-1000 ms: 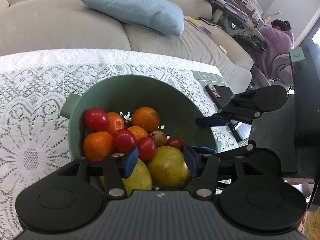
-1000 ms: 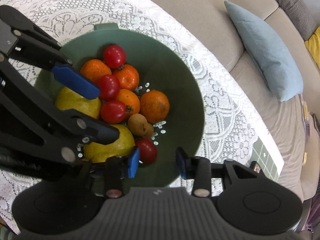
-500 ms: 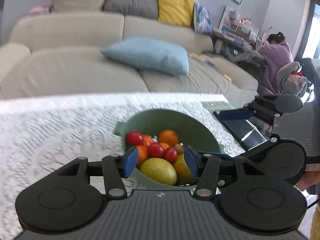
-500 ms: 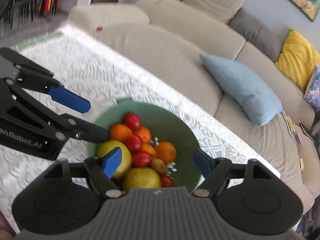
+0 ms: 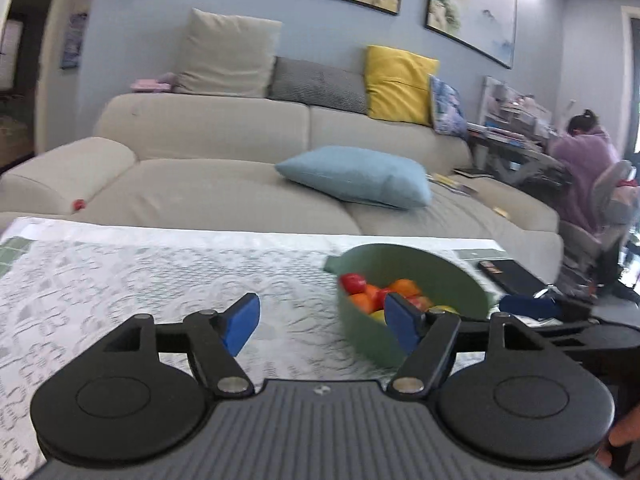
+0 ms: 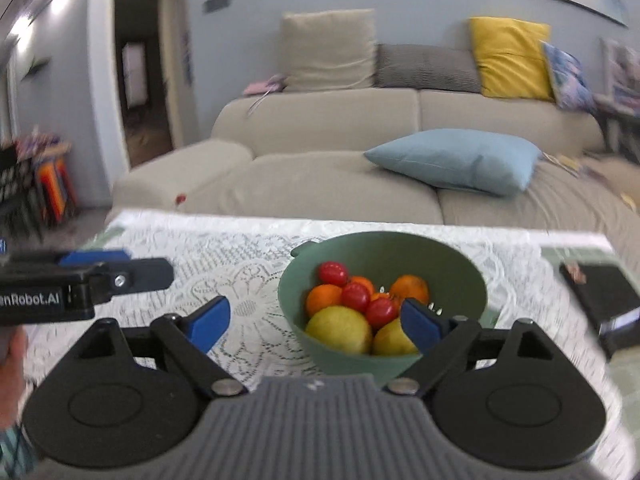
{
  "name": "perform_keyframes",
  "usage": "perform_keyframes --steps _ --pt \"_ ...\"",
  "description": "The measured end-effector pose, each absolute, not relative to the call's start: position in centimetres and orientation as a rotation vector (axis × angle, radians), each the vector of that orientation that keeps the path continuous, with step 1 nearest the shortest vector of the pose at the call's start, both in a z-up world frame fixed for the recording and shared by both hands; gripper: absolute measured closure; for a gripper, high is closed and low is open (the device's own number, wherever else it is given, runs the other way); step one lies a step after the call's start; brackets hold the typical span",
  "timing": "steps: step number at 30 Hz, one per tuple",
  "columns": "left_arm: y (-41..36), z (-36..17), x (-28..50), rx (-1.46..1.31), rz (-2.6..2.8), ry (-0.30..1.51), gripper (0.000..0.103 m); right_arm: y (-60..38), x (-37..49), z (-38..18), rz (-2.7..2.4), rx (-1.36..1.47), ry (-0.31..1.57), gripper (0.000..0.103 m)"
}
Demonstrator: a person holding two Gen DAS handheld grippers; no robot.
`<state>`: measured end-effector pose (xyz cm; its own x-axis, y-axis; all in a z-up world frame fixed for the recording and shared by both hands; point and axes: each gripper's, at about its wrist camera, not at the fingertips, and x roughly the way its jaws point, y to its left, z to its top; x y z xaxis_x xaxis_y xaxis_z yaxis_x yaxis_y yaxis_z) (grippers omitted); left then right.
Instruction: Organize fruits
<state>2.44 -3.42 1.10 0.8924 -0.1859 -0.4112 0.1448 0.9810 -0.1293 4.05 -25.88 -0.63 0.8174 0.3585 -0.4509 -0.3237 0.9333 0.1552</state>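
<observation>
— Both grippers sit farther from the green bowl (image 6: 382, 258) than a second ago, don't they?

— Yes. Earlier each camera looked steeply down into the bowl, with the fruit filling the middle of the frame. Now the sofa (image 5: 224, 168) and the wall fill the upper half of both views, and the bowl is smaller, at lower centre of the right wrist view and lower right of the left wrist view.

— And the fingers?

— The left gripper (image 5: 320, 324) has just been opening; its blue fingers (image 5: 240, 322) stand wide apart with only the lace tablecloth (image 5: 120, 280) between them. Before, they were narrower, with the yellow fruit right between the tips. The right gripper (image 6: 316, 322) has also just been opening, from nearly closed to a wide spread. It holds nothing; the near rim of the bowl shows in its gap, apart from both pads.

— Where is the fruit?

— All of it lies in the bowl on the table: red tomatoes (image 6: 333, 273), oranges (image 6: 409, 288) and two yellow fruits (image 6: 338, 328) at the front. The pile looks unchanged.

— Anything else?

— The left gripper pokes in at the left edge of the right wrist view.
</observation>
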Motion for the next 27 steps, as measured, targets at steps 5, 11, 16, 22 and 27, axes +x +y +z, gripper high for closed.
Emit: perform_keyframes --steps 5,11,16,22,27 --pt "-2.6 -0.1 1.4 -0.061 -0.067 0.391 0.020 -24.9 2.7 -3.4 0.308 0.146 0.483 0.014" --pt "-2.4 -2.2 0.2 0.023 0.017 0.334 0.020 -23.1 1.3 -4.6 0.285 0.117 0.447 0.012" --pt "-1.7 -3.1 0.1 0.020 0.026 0.321 0.016 -23.2 1.0 -4.3 0.238 0.096 0.375 0.008" --pt "-1.1 -3.2 0.0 0.037 0.046 0.275 0.013 -22.5 1.4 -4.6 0.213 0.074 0.362 0.008" --pt "-1.0 -3.7 0.4 0.052 0.054 0.284 0.013 -21.8 1.4 -4.8 0.212 0.062 0.356 0.008"
